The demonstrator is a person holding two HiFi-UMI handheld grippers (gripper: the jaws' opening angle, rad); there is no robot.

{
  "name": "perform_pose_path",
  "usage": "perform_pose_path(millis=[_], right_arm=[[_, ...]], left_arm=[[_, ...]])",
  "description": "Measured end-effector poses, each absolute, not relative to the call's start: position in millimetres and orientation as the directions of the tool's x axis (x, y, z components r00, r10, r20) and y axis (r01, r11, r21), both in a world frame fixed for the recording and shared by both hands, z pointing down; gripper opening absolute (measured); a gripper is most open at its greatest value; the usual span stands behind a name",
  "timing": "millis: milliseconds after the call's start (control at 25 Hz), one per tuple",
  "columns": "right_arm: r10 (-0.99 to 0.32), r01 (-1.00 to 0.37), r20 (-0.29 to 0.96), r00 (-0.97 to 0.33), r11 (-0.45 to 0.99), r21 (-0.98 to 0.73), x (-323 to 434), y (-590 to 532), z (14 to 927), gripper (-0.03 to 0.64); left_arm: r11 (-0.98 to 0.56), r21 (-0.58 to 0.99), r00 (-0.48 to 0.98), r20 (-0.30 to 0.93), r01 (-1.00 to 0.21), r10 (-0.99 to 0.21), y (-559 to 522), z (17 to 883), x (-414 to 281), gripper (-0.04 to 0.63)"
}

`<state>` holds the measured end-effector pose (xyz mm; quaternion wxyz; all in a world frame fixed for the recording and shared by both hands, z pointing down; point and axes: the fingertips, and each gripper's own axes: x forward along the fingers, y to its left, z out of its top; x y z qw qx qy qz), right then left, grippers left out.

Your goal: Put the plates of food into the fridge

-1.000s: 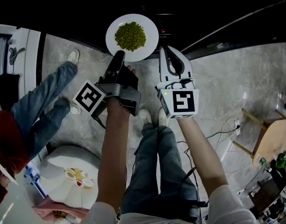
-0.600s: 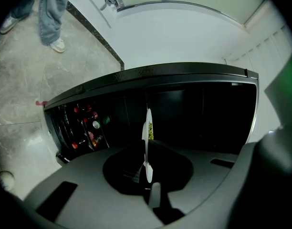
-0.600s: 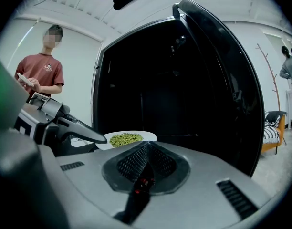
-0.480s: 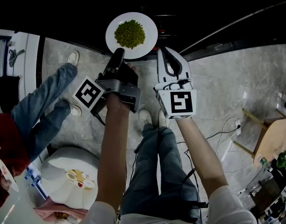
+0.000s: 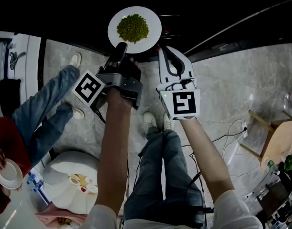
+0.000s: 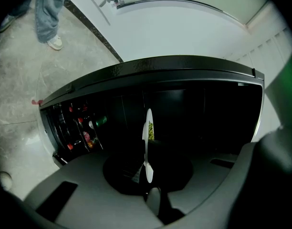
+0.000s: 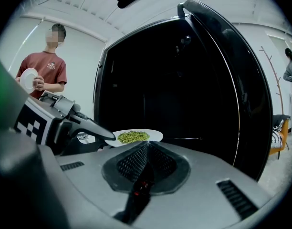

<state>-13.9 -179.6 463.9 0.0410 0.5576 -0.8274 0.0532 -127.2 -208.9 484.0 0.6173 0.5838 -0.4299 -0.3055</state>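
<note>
White round plate (image 5: 154, 30) with a heap of green peas (image 5: 132, 28) is held at 12 o'clock ahead of the carrier, in front of the dark opening of the tall black fridge (image 7: 151, 80) and not yet on any shelf. The left hand-held gripper (image 5: 121, 49) is clamped on the rim at the plate's 7 o'clock. Judged purpose: an edge grip keeps the plate level, the food untouched, and the far side free to go in first. The right hand-held gripper (image 5: 162, 51) has its jaws closed and holds nothing. Its tip sits near the rim at 5 o'clock; whether it touches cannot be told.

Bottles in the door rack (image 6: 84, 128) lie at 9 o'clock of the opening. A bystander in a red shirt (image 7: 43, 70) holding a small white dish (image 5: 7, 174) stands at 8 o'clock, beside a round white table (image 5: 60, 163). Neither obstructs the approach.
</note>
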Motion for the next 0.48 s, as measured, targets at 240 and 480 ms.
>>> perform_pose_path(millis=[240, 480], right_arm=[[-0.917, -0.925, 0.123, -0.380, 0.378, -0.044, -18.7, -177.9, 464.7, 0.009], [-0.916, -0.923, 0.112, -0.385, 0.383, -0.035, -25.1, -171.8, 459.8, 0.009]], left_arm=[[0.133, 0.984, 0.443, 0.173, -0.120, -0.880, -215.2, 484.7, -127.0, 0.017], [0.126, 0.986, 0.440, 0.162, -0.109, -0.883, -217.8, 482.1, -126.5, 0.017]])
